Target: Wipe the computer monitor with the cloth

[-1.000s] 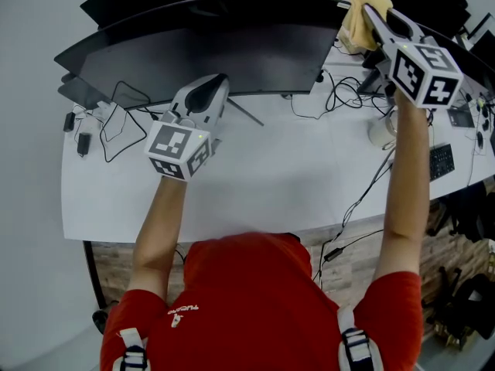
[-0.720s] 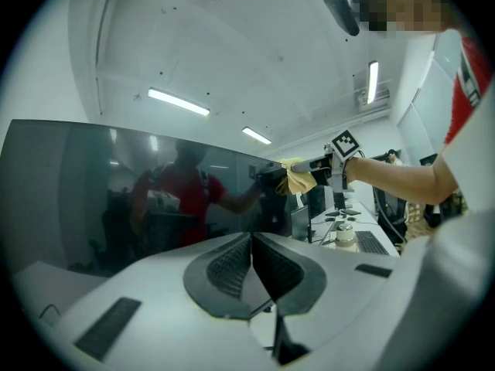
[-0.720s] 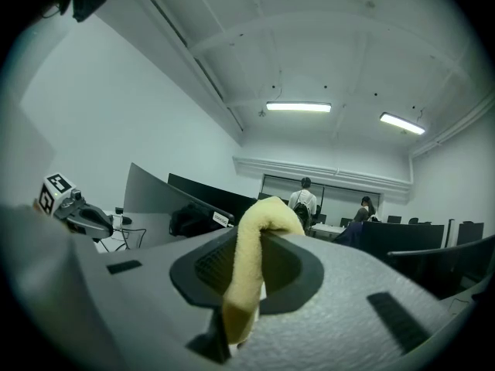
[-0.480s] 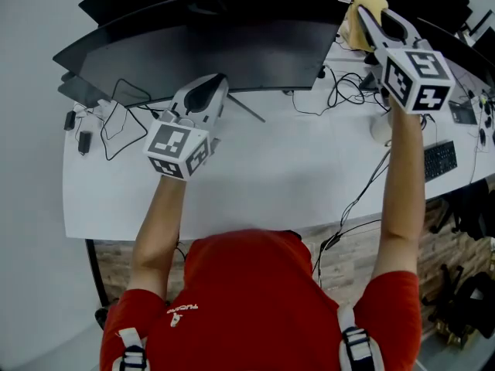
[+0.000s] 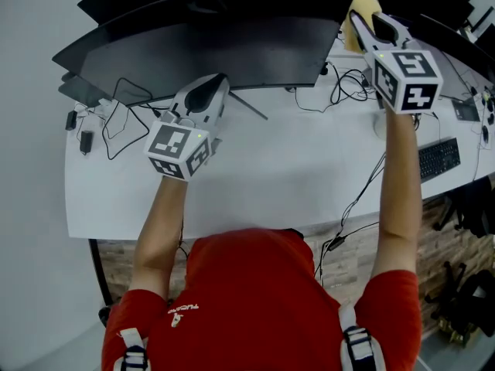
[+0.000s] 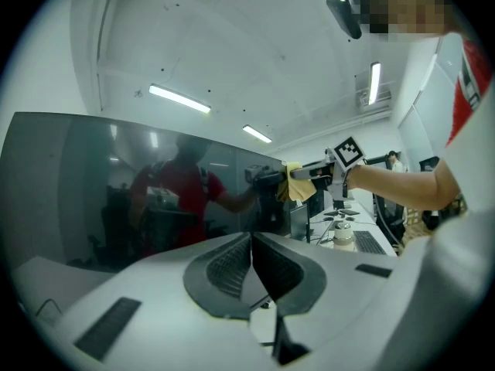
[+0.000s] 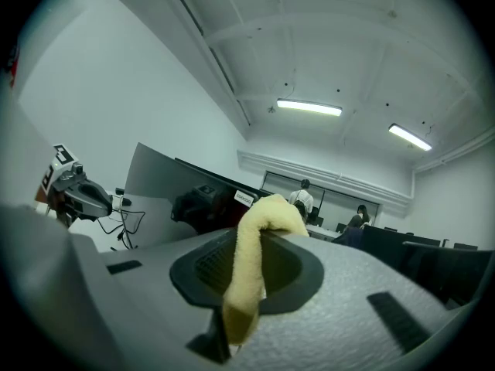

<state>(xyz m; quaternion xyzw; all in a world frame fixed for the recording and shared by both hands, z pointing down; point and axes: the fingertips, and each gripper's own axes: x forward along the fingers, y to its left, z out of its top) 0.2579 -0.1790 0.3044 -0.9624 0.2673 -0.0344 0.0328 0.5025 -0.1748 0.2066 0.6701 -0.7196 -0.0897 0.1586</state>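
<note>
One yellow cloth (image 5: 363, 2) | we clamp it in right hand-held gripper (image 5: 356, 18) at curved monitor (image 5: 232, 52) upper corner for wiping | left hand-held gripper (image 5: 219, 87) closed empty, parked clear above tabletop (image 5: 294, 176).

I am in an office — a long white desk (image 5: 271, 184) bears a wide curved monitor (image 5: 201, 52), loose cables (image 5: 116, 126) and a keyboard (image 5: 439, 159); strip lights (image 7: 309, 107) line the ceiling, and people (image 7: 304, 195) stand farther off.

White desk (image 5: 255, 180), wood-plank floor (image 5: 116, 260) under it. Walls (image 7: 100, 83) and ceiling (image 7: 348, 45) white, strip lights (image 7: 309, 107) on. Loose cables (image 5: 116, 126) on desk, keyboard (image 5: 438, 158) far right.
</note>
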